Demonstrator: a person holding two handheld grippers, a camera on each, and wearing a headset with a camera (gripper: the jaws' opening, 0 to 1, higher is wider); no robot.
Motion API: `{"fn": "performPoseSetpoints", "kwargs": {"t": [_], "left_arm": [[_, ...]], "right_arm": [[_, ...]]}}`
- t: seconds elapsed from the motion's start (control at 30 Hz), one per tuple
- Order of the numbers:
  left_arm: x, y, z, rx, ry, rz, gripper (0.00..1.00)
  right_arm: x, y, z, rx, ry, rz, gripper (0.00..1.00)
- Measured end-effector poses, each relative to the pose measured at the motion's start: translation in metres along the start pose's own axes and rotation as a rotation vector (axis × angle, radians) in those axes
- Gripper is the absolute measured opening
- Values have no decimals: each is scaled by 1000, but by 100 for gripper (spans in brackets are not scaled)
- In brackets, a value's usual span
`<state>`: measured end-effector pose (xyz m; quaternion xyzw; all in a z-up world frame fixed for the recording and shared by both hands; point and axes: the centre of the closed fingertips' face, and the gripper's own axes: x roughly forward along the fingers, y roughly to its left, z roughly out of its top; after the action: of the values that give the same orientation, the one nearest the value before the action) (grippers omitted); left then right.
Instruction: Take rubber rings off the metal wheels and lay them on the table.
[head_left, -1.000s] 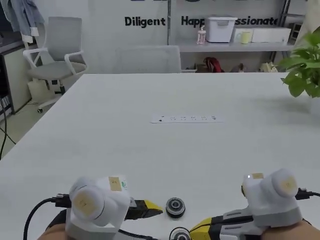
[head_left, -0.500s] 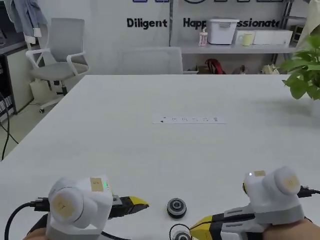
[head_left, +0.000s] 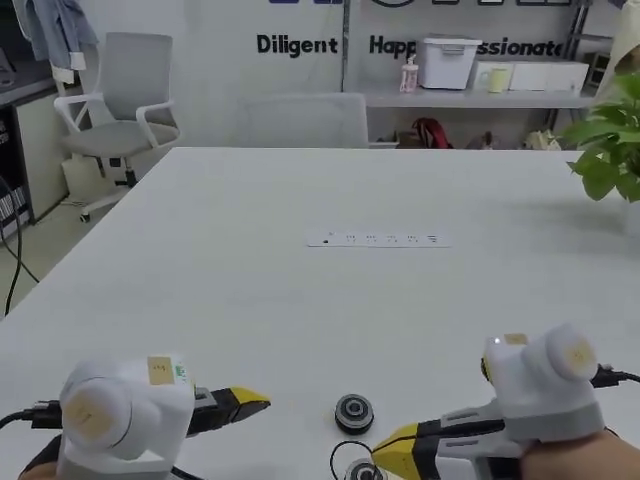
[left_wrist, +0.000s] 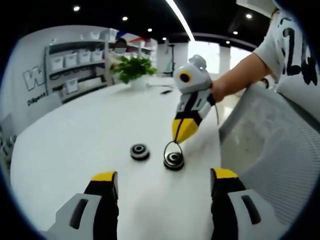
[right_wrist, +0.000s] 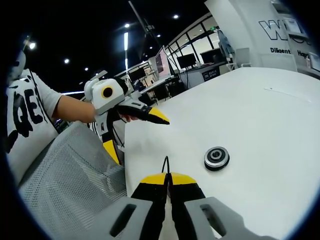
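Note:
Two small metal wheels lie near the table's front edge. The far wheel (head_left: 353, 410) (left_wrist: 140, 151) (right_wrist: 216, 157) still wears its black rubber ring. The near wheel (head_left: 362, 473) (left_wrist: 173, 161) sits at the bottom edge of the head view. A thin black rubber ring (head_left: 336, 455) (left_wrist: 166, 147) (right_wrist: 165, 163) loops up from it, pinched in my right gripper (head_left: 378, 446) (left_wrist: 184, 134) (right_wrist: 168, 178), which is shut on it. My left gripper (head_left: 256, 402) (left_wrist: 164, 176) (right_wrist: 156, 116) is open and holds nothing, a short way left of both wheels.
A flat white socket strip (head_left: 378, 240) lies mid-table. A potted plant (head_left: 608, 150) stands at the right edge. Grey chairs (head_left: 120, 110) and a shelf with boxes (head_left: 450, 60) stand behind the white table (head_left: 300, 300). A mesh chair back (right_wrist: 65, 180) is close to me.
My left gripper has drawn back to the left, away from the wheels. The right gripper stays shut on the ring by the near wheel.

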<state>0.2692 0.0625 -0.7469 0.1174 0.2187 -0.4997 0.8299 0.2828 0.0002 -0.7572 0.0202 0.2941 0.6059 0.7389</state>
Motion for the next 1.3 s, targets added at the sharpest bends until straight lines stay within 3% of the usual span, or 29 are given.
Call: {"fn": "performPoseSetpoints", "kwargs": {"t": [0.5, 1.0, 1.3], "left_arm": [[-12, 1, -15, -19, 6, 23, 84], [-17, 5, -13, -20, 5, 42, 86], [-22, 8, -21, -24, 23, 55, 87]], "right_arm": [[17, 6, 9, -25, 7, 14, 0], [40, 10, 8, -61, 37, 22, 0], [53, 8, 2, -93, 61, 6, 0]]}}
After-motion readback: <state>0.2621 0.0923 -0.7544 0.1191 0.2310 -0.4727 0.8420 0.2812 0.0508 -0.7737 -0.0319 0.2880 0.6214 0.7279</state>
